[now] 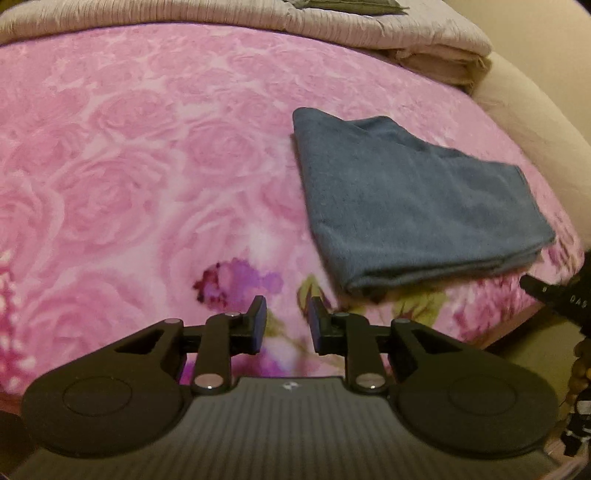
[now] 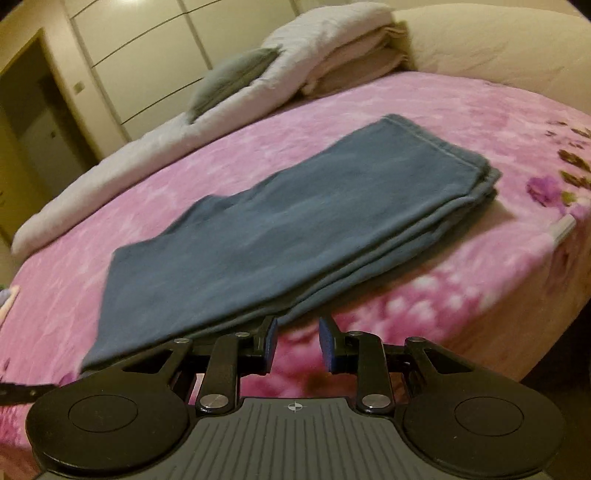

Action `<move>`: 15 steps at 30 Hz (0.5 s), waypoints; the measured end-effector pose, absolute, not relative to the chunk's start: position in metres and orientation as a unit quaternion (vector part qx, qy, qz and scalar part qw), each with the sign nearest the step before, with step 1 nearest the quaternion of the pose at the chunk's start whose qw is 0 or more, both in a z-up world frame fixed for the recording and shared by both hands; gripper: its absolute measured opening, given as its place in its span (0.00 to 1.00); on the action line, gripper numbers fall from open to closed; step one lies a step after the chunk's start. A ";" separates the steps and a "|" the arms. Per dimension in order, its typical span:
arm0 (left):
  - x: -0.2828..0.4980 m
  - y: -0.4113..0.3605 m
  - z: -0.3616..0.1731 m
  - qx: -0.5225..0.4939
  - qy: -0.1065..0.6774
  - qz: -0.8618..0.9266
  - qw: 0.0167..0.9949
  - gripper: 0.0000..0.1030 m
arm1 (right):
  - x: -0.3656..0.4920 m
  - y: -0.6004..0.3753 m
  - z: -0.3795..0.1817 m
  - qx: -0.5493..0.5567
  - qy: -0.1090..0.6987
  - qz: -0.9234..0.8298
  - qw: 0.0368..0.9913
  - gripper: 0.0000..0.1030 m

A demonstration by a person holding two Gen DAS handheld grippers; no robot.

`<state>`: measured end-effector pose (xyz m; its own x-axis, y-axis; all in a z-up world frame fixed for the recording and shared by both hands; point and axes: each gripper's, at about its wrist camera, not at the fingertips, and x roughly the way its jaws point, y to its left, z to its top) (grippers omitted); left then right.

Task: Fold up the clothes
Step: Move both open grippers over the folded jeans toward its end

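The blue garment (image 1: 413,199) lay folded in stacked layers on the pink rose blanket (image 1: 147,147), near the bed's edge. Left gripper (image 1: 287,319) and right gripper (image 2: 297,341) were spread, holding nothing, clear of the cloth.

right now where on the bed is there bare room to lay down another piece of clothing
The widest bare patch is the pink rose blanket, bordered by the folded blue cloth, the pale folded duvet at the far end, and the near edge by the left gripper. It is tight past the cloth, towards the bed's edge, by the right gripper.
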<state>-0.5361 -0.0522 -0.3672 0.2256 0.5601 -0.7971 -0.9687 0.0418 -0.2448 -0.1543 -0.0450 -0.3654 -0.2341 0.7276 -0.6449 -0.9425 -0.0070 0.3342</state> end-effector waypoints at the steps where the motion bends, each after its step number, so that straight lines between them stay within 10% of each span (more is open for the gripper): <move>1: -0.534 -0.055 -0.365 -0.391 0.259 0.568 0.676 0.18 | -0.159 -0.048 -0.362 -0.150 0.365 0.695 0.601 0.28; 15: -0.512 -0.093 -0.341 -0.325 0.282 0.578 0.693 0.22 | -0.182 -0.095 -0.338 -0.204 0.313 0.682 0.629 0.28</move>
